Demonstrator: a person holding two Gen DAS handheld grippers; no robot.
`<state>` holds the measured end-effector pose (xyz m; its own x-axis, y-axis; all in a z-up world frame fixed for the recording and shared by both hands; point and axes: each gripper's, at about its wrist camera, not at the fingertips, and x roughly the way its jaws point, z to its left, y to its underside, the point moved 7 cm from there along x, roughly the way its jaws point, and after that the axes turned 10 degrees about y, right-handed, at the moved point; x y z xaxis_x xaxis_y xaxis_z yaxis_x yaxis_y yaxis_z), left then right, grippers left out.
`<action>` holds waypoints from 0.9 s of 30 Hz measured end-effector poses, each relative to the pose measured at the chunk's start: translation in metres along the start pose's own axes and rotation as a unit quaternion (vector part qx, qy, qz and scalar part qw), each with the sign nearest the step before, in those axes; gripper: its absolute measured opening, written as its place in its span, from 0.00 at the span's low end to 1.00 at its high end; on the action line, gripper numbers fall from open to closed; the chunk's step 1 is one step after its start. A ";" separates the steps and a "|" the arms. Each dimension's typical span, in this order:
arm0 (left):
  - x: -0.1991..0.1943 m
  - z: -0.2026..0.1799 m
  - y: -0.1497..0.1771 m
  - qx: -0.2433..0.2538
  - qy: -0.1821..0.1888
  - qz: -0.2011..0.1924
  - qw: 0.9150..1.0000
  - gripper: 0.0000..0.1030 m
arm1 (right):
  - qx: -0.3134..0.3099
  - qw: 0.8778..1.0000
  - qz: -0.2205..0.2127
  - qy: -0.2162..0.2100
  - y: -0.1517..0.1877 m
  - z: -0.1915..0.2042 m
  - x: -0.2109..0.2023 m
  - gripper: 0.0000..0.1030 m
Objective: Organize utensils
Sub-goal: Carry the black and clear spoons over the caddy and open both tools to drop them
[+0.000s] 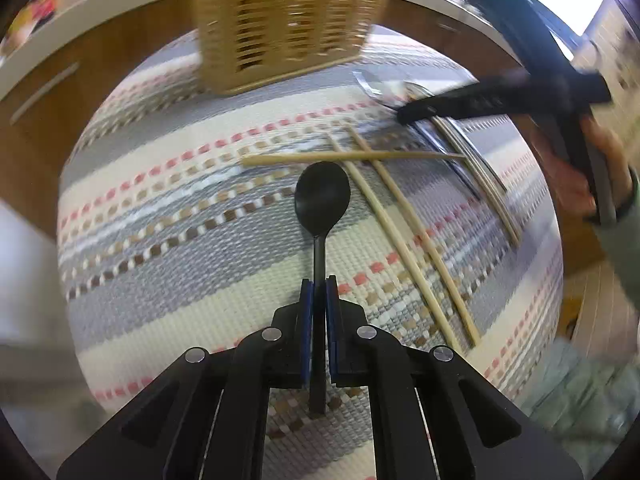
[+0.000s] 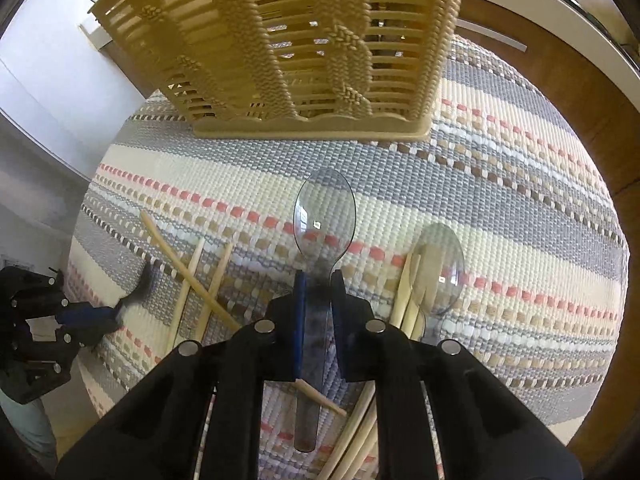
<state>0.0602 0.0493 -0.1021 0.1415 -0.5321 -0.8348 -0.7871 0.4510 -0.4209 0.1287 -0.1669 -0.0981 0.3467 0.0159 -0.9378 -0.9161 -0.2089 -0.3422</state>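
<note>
Over a striped woven mat (image 1: 168, 208), the left hand-held gripper (image 1: 319, 284) is clamped on a black spoon (image 1: 322, 196) by its handle, bowl pointing toward the wicker basket (image 1: 288, 20) at the mat's far edge. The right hand-held gripper (image 2: 319, 276) likewise pinches a clear plastic spoon (image 2: 324, 216), bowl toward the basket. Both tilt steeply downward; loose chopsticks (image 1: 400, 216) lie crossed between them.

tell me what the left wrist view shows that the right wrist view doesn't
Only the left wrist view: the black spoon with its handle clamped in the left gripper.

Only the right wrist view: the clear spoon held in the right gripper, and a second clear spoon lying on the mat.

Both: the woven basket, the striped mat and loose chopsticks.
</note>
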 end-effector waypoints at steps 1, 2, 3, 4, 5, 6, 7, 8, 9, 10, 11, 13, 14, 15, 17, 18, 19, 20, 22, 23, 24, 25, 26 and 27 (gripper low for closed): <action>-0.002 0.000 0.001 -0.003 -0.007 0.003 1.000 0.05 | 0.002 1.000 -0.002 -0.003 0.002 -0.004 -0.001 0.10; -0.005 0.001 0.001 0.003 -0.011 0.000 1.000 0.08 | 0.005 1.000 -0.004 -0.006 0.003 -0.004 -0.002 0.10; -0.006 -0.001 -0.001 0.003 -0.008 0.001 1.000 0.16 | 0.008 1.000 -0.005 -0.009 0.003 -0.004 -0.001 0.10; -0.005 0.000 -0.003 -0.001 -0.007 0.005 1.000 0.19 | 0.013 1.000 -0.007 -0.014 0.004 -0.009 -0.004 0.10; 0.000 -0.004 -0.004 0.000 -0.013 0.007 1.000 0.20 | 0.016 1.000 -0.009 -0.019 0.004 -0.022 -0.007 0.10; 0.005 -0.005 -0.009 0.003 -0.019 0.009 1.000 0.20 | 0.019 1.000 -0.011 -0.023 0.004 -0.026 -0.009 0.10; 0.009 -0.007 -0.012 0.004 -0.022 0.012 1.000 0.20 | 0.023 0.999 -0.013 -0.028 0.005 -0.030 -0.011 0.10; 0.013 -0.008 -0.016 0.003 -0.018 0.017 1.000 0.20 | 0.025 0.999 -0.014 -0.029 0.003 -0.032 -0.014 0.10; 0.017 -0.011 -0.020 0.007 -0.020 0.018 1.000 0.20 | 0.026 0.999 -0.016 -0.031 0.003 -0.035 -0.016 0.10; 0.018 -0.013 -0.022 0.014 -0.026 0.023 0.999 0.20 | 0.026 0.999 -0.019 -0.033 0.004 -0.039 -0.019 0.10; 0.019 -0.015 -0.024 0.021 -0.042 0.030 0.998 0.17 | 0.026 0.999 -0.023 -0.034 0.004 -0.044 -0.023 0.10; 0.036 -0.024 -0.033 0.021 -0.055 0.037 0.998 0.05 | 0.024 0.998 -0.038 -0.042 0.003 -0.050 -0.034 0.10; 0.035 -0.026 -0.035 0.021 -0.053 0.034 0.998 0.05 | 0.020 0.997 -0.055 -0.050 0.002 -0.052 -0.044 0.10; 0.034 -0.030 -0.040 0.023 -0.050 0.024 0.998 0.04 | 0.017 0.996 -0.067 -0.053 0.001 -0.051 -0.052 0.10; 0.024 -0.043 -0.052 0.021 -0.026 -0.010 0.999 0.04 | 0.002 0.992 -0.109 -0.056 -0.002 -0.053 -0.078 0.10; 0.012 -0.049 -0.058 0.019 -0.013 -0.034 0.999 0.04 | -0.005 0.989 -0.133 -0.064 -0.003 -0.053 -0.095 0.10; 0.000 -0.053 -0.062 0.021 -0.006 -0.055 0.998 0.04 | -0.007 0.986 -0.147 -0.074 -0.004 -0.054 -0.107 0.10; -0.017 -0.059 -0.070 0.026 0.004 -0.085 0.996 0.04 | -0.006 0.983 -0.159 -0.089 -0.007 -0.052 -0.120 0.10; -0.043 -0.066 -0.084 0.029 0.013 -0.129 0.991 0.04 | 0.008 0.974 -0.181 -0.135 -0.016 -0.051 -0.147 0.10; -0.057 -0.069 -0.095 0.029 0.017 -0.155 0.987 0.04 | 0.012 0.970 -0.194 -0.146 -0.021 -0.052 -0.160 0.10; -0.070 -0.071 -0.104 0.030 0.018 -0.176 0.984 0.04 | 0.015 0.965 -0.213 -0.151 -0.028 -0.053 -0.174 0.10; -0.082 -0.073 -0.114 0.033 0.017 -0.197 0.980 0.04 | 0.016 0.961 -0.229 -0.153 -0.036 -0.042 -0.180 0.10; -0.096 -0.076 -0.126 0.038 0.011 -0.224 0.974 0.04 | 0.018 0.956 -0.247 -0.156 -0.043 -0.043 -0.191 0.10; -0.107 -0.077 -0.138 0.041 0.005 -0.248 0.968 0.04 | 0.020 0.952 -0.260 -0.157 -0.050 -0.041 -0.197 0.10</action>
<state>0.1073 -0.0106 0.0727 0.4840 -0.7039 -0.5199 -0.5732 0.1939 -0.7962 0.1140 -0.1996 0.1064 0.6848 0.3997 -0.6093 -0.6454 -0.0555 -0.7618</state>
